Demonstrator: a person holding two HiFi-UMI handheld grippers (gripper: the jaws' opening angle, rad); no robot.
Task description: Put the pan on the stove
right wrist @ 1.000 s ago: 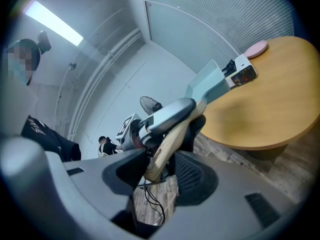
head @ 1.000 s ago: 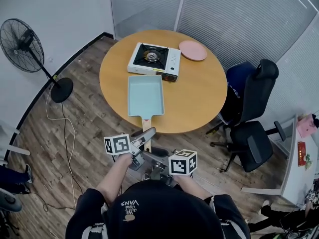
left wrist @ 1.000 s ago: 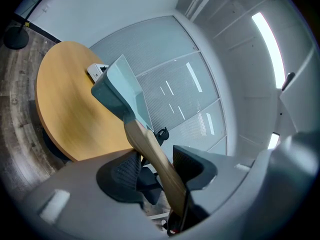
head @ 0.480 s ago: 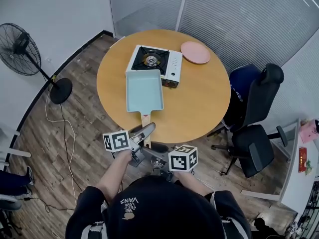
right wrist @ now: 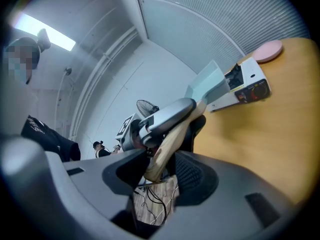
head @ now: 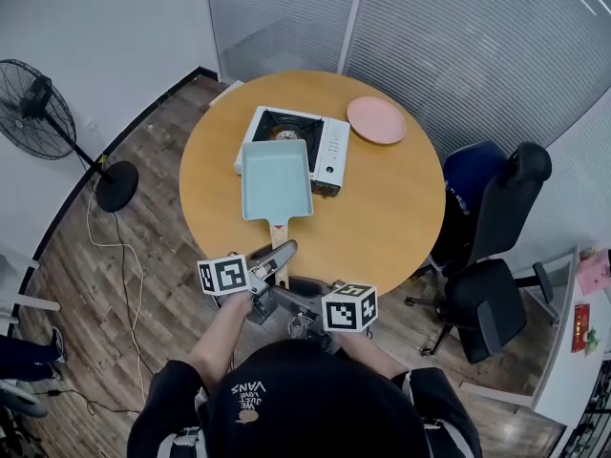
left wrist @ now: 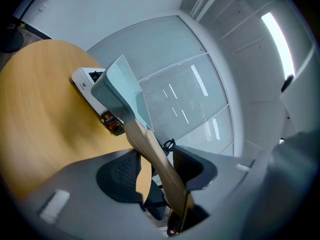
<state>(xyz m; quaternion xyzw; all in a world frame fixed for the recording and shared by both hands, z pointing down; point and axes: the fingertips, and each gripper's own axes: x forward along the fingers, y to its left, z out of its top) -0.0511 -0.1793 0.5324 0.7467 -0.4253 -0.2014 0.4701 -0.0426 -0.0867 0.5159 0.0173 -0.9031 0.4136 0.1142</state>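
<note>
A light blue rectangular pan (head: 275,177) with a wooden handle (head: 278,239) hangs over the round wooden table (head: 382,219). Its far end overlaps the near edge of the white portable stove (head: 304,137). My left gripper (head: 276,260) is shut on the handle (left wrist: 150,149), which runs between its jaws (left wrist: 156,158) toward the pan (left wrist: 114,95) and stove (left wrist: 86,84). My right gripper (head: 284,294) is shut on the handle's end (right wrist: 161,156), just behind the left gripper (right wrist: 162,116). From the right gripper (right wrist: 162,155), the pan (right wrist: 207,86) reaches to the stove (right wrist: 247,86).
A pink plate (head: 377,120) lies on the table right of the stove. Two dark office chairs (head: 492,194) (head: 487,303) stand at the table's right. A floor fan (head: 43,113) with a trailing cable stands at the left, on the wooden floor.
The pan has been carried forward, away from me, in both grippers. It was short of the stove; now its far end overlaps the stove's near edge. The table looks closer.
</note>
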